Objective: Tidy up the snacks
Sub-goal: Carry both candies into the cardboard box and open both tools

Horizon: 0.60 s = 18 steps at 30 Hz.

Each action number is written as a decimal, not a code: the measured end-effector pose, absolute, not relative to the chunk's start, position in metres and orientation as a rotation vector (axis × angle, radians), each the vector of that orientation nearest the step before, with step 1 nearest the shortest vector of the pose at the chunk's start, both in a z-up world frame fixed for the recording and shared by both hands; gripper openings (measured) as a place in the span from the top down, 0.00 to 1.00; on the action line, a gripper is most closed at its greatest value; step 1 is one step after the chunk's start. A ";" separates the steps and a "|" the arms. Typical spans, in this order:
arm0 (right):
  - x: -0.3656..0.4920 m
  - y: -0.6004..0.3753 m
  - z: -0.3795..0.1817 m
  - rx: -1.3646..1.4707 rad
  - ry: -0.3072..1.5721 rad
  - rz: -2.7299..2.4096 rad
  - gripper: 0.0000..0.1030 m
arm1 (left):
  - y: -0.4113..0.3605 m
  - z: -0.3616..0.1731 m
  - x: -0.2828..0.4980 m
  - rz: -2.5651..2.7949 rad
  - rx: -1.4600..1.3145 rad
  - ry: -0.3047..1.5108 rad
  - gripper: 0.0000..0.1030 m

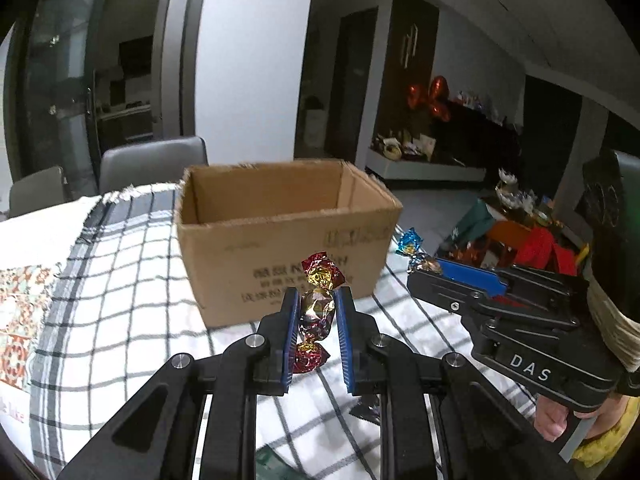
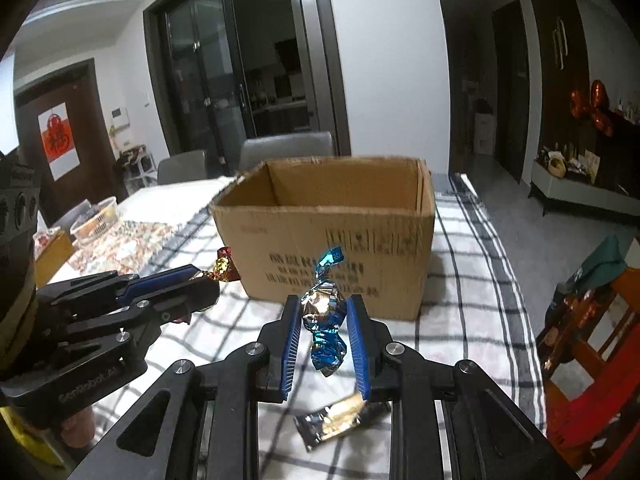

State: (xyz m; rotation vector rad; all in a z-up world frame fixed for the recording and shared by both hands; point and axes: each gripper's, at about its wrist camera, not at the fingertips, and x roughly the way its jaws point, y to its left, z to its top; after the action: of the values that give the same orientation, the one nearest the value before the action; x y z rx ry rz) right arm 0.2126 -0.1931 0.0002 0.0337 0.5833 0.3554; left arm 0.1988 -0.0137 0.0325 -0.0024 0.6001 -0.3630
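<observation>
My left gripper (image 1: 317, 308) is shut on a red and gold foil candy (image 1: 318, 312), held upright above the checked cloth. An open cardboard box (image 1: 280, 236) stands just beyond it. My right gripper (image 2: 325, 310) is shut on a blue and silver foil candy (image 2: 325, 312), also lifted off the table in front of the same box (image 2: 332, 248). In the left wrist view the right gripper (image 1: 420, 266) reaches in from the right with its blue candy (image 1: 412, 246). In the right wrist view the left gripper (image 2: 208, 276) comes in from the left with the red candy (image 2: 224, 266).
A silver and gold snack bar (image 2: 332, 424) lies on the checked tablecloth (image 2: 452, 320) under my right gripper. Another dark wrapper (image 1: 366, 408) lies under my left one. Grey chairs (image 1: 152, 164) stand behind the table. A white basket (image 2: 96, 220) sits far left; a red chair (image 2: 592, 392) is at right.
</observation>
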 end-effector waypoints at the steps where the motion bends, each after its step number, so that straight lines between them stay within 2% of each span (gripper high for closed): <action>1: 0.213 -0.192 0.003 0.036 0.575 0.355 0.76 | -0.012 0.037 0.199 -0.361 -0.002 0.589 0.81; 18: 0.240 -0.184 0.058 0.046 0.451 0.348 0.76 | -0.006 0.092 0.227 -0.338 0.019 0.459 0.81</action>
State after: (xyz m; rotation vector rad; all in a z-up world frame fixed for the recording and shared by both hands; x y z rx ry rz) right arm 0.2398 -0.1843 0.0585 0.0458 0.4510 0.3480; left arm 0.2272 -0.0061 0.0923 0.0185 0.4589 -0.3383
